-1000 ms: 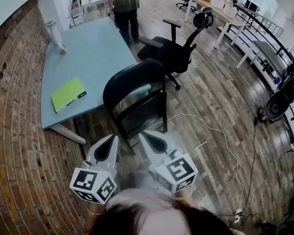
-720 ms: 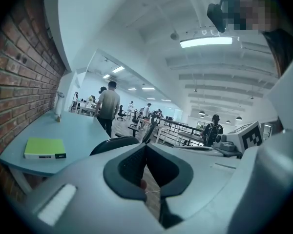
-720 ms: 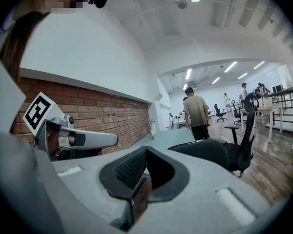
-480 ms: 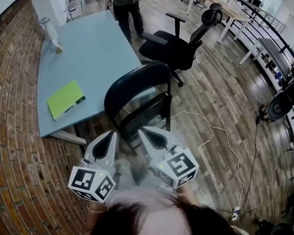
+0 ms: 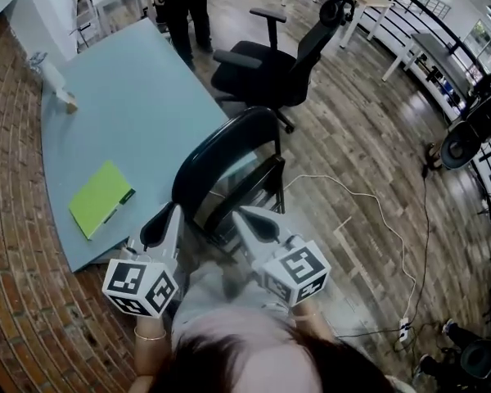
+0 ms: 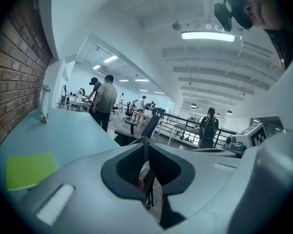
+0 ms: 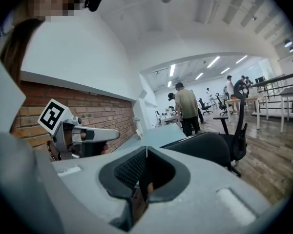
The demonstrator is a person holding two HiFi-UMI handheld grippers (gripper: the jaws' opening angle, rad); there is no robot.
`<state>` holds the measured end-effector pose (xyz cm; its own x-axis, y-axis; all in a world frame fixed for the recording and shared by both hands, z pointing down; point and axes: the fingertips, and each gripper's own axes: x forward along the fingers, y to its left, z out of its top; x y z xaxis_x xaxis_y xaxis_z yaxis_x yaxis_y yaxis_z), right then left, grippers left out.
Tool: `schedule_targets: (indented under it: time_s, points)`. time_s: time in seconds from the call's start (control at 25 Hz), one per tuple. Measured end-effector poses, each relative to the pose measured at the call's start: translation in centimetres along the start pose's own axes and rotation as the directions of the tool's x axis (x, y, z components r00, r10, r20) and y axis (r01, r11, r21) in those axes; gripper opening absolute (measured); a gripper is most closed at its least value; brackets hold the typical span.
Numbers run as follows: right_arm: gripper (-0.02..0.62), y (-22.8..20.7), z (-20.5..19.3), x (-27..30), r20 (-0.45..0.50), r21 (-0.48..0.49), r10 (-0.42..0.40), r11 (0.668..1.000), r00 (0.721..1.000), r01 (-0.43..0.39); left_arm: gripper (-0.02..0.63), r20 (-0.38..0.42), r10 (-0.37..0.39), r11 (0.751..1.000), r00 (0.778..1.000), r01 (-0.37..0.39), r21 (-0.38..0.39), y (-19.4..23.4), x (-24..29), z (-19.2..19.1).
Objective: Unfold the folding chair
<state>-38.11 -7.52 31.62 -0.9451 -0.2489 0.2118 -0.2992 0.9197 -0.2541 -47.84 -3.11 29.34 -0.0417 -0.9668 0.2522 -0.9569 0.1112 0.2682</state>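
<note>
Wooden floorboards (image 5: 352,154) fill the right half of the head view, with a brick wall (image 5: 16,244) curving down the left edge and a grey-blue table (image 5: 131,113) beside it. On the table near its lower left corner lies a green notebook (image 5: 101,199). The black folding chair (image 5: 229,158) stands in the middle of the frame, right against the table's near edge, its rounded backrest uppermost and its seat panel seemingly tipped up against the frame rather than level. Behind it, toward the top centre, sits a black office chair (image 5: 270,64), and a standing person (image 5: 180,2) is at the top edge. A white cable (image 5: 368,211) trails across the floor to the right of the folding chair. Both tongs are at the bottom centre, pointing up the frame toward the chair. The left gripper (image 5: 172,211) has its tip near the table edge at the chair's lower left; its own view shows the jaws parted by only a thin slit, having just been opening, with nothing between them. The right gripper (image 5: 238,214) has its tip close to the bottom of the chair; whether it touches cannot be told. Its jaws are clenched tight on nothing, and the chair's black backrest (image 7: 205,147) shows just beyond them in the right gripper view.
</note>
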Motion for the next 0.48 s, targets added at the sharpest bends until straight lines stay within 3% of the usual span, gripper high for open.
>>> schedule_targets:
  time_s: [0.48]
  points:
    - [0.046,-6.8,-5.4,2.3,-0.095,0.159,-0.156,0.973,0.983,0.170,0.083,-0.177,-0.102,0.992,0.979,0.113,0.051,5.0,7.8,-1.3]
